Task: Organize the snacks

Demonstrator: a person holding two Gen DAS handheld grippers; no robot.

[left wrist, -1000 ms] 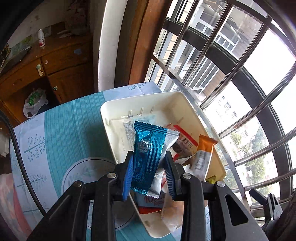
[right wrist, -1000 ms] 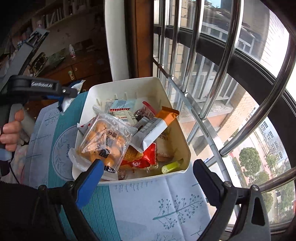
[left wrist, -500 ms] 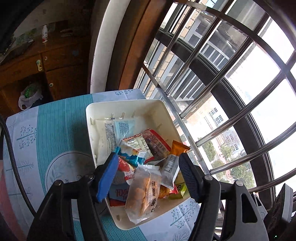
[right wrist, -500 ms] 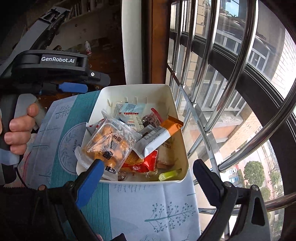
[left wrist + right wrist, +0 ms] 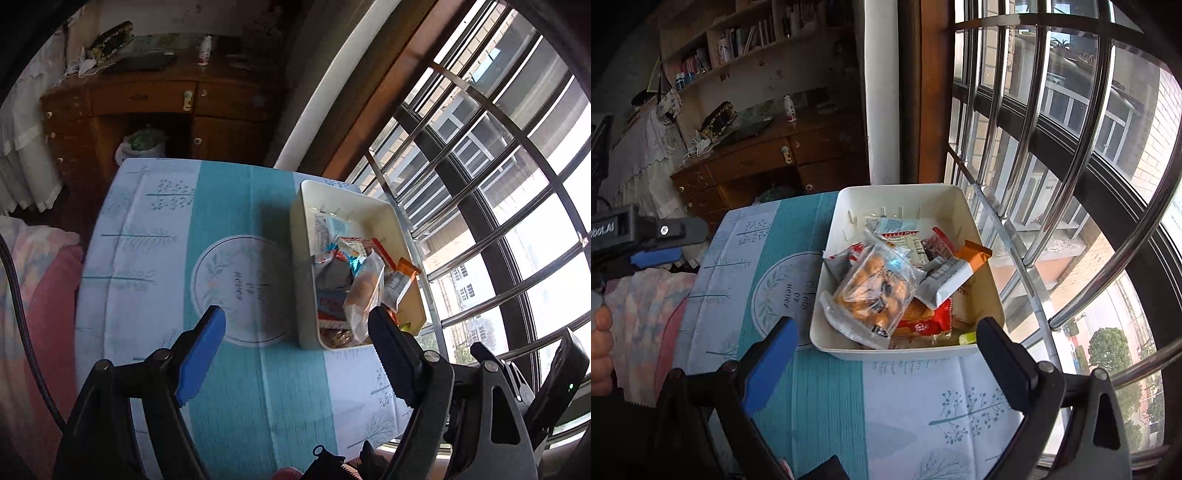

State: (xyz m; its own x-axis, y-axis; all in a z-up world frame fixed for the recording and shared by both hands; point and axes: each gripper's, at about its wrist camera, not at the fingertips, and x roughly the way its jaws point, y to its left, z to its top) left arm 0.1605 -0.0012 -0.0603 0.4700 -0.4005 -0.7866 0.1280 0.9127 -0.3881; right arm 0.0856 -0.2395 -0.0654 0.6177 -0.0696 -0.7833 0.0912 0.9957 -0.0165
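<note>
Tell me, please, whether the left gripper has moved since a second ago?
Yes. The left gripper has drawn back from the white bin, which now sits smaller and off to its right over the tablecloth; its jaws are opening, empty.

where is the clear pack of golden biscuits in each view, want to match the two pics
Left wrist view: the clear biscuit pack sits right of centre, at the near end of the white bin, just above the right finger of the left gripper, whose jaws are opening with nothing between them.
Right wrist view: it lies at centre, on top of the pile.
Shared landmark: the orange-ended wrapper just right of it.
</note>
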